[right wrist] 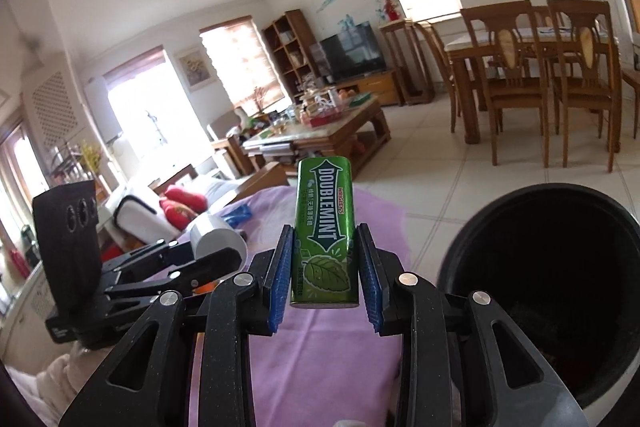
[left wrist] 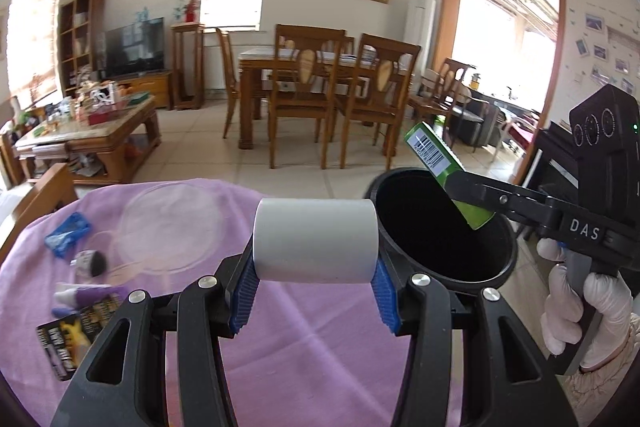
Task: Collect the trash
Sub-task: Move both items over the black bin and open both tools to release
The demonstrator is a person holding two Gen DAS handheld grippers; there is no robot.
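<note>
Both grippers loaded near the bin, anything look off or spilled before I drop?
Nothing spilled. The green gum pack sits straight in the right gripper, the white roll crosswise in the left gripper, beside the black bin.

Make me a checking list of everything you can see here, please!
Surface: purple cloth covers the table.
Job's things: black bin; white roll; green gum pack.
Clutter: blue wrapper, purple tube, yellow-and-black packet lying on the cloth.
Grippers: left gripper clamps the roll; right gripper clamps the gum pack at the bin's mouth.
Cables: nothing seen.
Surroundings: dining table with chairs, coffee table, television.
</note>
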